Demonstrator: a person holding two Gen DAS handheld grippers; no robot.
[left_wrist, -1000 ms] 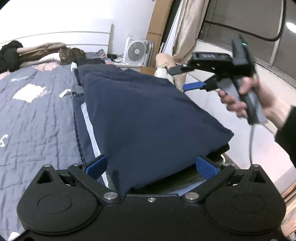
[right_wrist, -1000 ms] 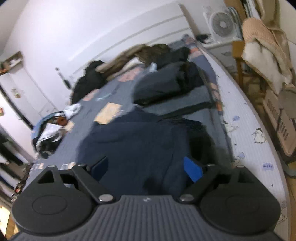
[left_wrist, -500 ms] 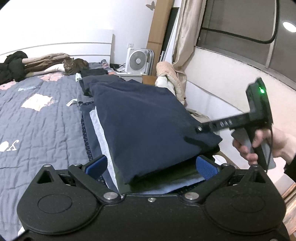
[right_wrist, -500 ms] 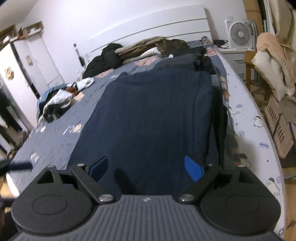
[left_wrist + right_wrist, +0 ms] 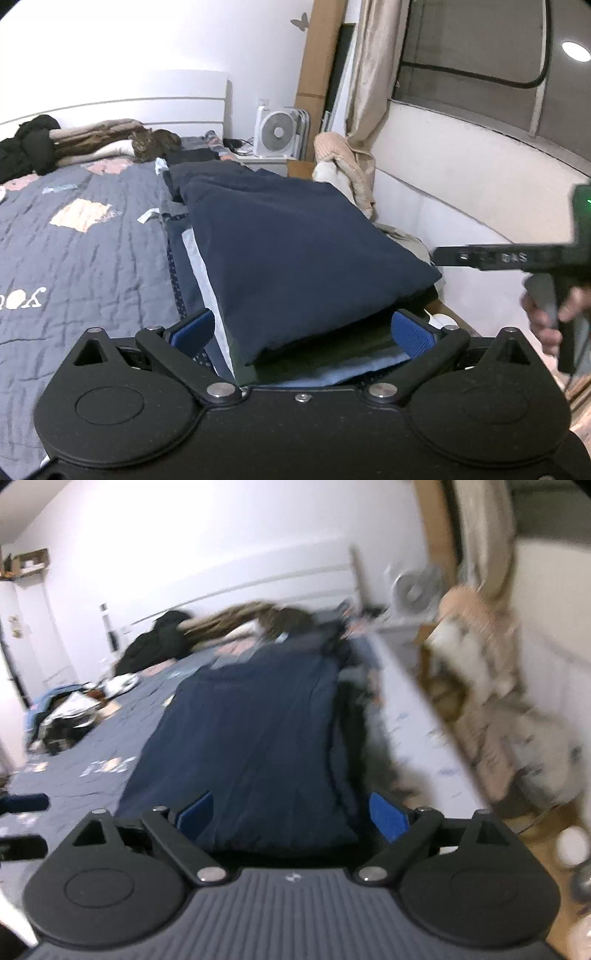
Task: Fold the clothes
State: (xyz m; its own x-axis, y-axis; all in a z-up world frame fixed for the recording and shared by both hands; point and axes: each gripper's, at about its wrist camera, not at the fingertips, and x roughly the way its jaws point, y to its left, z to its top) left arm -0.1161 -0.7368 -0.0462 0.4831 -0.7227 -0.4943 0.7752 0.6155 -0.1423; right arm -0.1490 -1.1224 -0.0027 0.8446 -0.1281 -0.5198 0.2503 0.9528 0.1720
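Observation:
A folded navy garment (image 5: 295, 254) lies on top of a stack of folded clothes (image 5: 199, 266) at the right edge of the bed. My left gripper (image 5: 301, 330) is open, its blue pads (image 5: 192, 328) on either side of the garment's near edge without touching it. To the right of the stack a hand holds my right gripper (image 5: 443, 255), seen side-on. In the blurred right wrist view the navy garment (image 5: 258, 738) stretches away from my right gripper (image 5: 291, 814), which is open with nothing pinched.
A grey-blue quilt (image 5: 85, 258) covers the bed. A cat (image 5: 147, 146) and dark clothes (image 5: 26, 147) lie by the headboard. A white fan (image 5: 279, 131) and a chair with beige blankets (image 5: 343, 173) stand beyond the stack. Loose clothes (image 5: 66, 716) lie at the bed's far side.
The right gripper came down from above the stack and pulled back to its right side. The navy garment settled flat on the stack. The right wrist view is swinging and blurred.

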